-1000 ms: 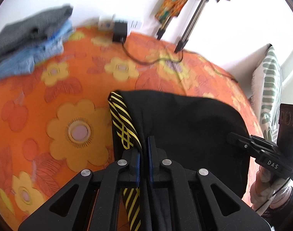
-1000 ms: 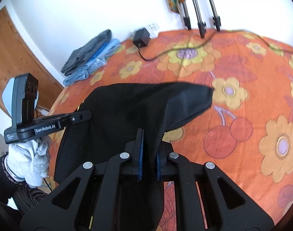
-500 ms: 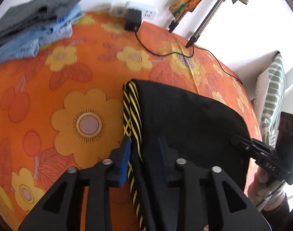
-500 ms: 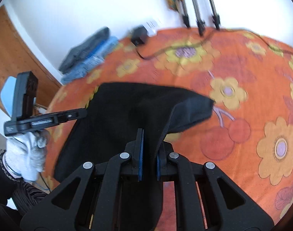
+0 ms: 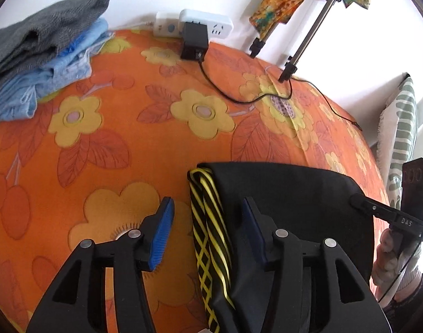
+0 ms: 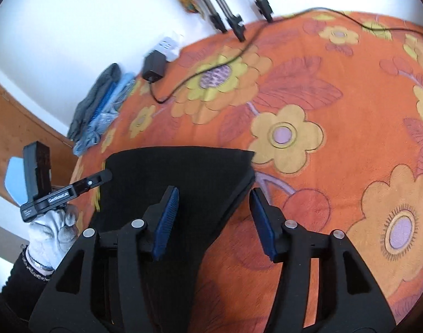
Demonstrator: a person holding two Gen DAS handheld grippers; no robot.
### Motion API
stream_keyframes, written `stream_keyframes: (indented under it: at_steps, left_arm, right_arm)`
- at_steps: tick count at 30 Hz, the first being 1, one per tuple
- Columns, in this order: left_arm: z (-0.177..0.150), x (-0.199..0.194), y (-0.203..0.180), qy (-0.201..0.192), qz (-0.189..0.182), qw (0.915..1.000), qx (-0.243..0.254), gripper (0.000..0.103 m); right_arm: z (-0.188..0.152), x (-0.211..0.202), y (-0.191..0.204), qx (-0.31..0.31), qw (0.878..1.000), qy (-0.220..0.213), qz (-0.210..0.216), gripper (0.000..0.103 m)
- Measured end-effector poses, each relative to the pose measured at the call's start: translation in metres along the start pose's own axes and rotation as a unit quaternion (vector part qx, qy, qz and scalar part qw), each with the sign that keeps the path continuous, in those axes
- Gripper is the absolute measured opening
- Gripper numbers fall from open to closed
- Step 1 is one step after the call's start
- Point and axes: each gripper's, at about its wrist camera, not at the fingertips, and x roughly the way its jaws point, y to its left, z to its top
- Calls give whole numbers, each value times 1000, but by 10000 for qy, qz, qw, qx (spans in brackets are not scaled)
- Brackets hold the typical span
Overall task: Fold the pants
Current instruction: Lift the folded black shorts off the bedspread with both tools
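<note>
Right gripper (image 6: pixel 214 216): jaws apart, blue pads (image 6: pixel 167 219) bare, over the edge of the pants (image 6: pixel 178 183). Pants: black, folded, flat on orange floral cloth (image 6: pixel 336 88). Left gripper (image 6: pixel 64 191): in gloved hand (image 6: pixel 53 236), at pants' left edge. Far side: folded clothes (image 6: pixel 100 105), adapter (image 6: pixel 154 66) with cable (image 6: pixel 211 66), tripod legs (image 6: pixel 239 25).

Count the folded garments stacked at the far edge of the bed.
2 visible: a grey garment on top and a light blue garment beneath it, at the far left beside the power strip. More may be hidden underneath.
</note>
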Motion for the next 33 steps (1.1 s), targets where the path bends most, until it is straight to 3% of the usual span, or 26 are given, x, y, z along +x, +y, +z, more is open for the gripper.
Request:
stream_keyframes:
  at_steps: [8,9,11,14,15,18,23,33]
  left_arm:
    - [8,7,-5,-209,-35,9995,214,51]
    - [8,9,-6,-187,-27,9996,231,51]
    - [8,11,-10,-236,47,9991,342,30]
    - [8,13,-12,-263,87,9989,378,10]
    - [8,14,-12,-237,56,9990,367,8]
    - [7,14,-12,-301,39,9990,339,6]
    - [8,-6,-16,-591,2,9975,398,6]
    - [9,-114,-47,-1685,-183,9831,689,6]
  right_arm:
    - [13,21,16,-560,9980,-256,-112,55]
    - [13,21,17,-594,9978,-283,-116,50]
    - [13,24,19,-648,9975,-263,-92,39]
    - [13,27,19,-651,9976,-238,-38,30]
    - [12,28,19,-652,9976,-226,-16,24]
    - [11,29,23,-720,9971,-246,-52,16]
    - [10,13,32,-758,9954,-575,-111,13]
    - [2,-78,88,-1275,9759,-1771,-42,12]
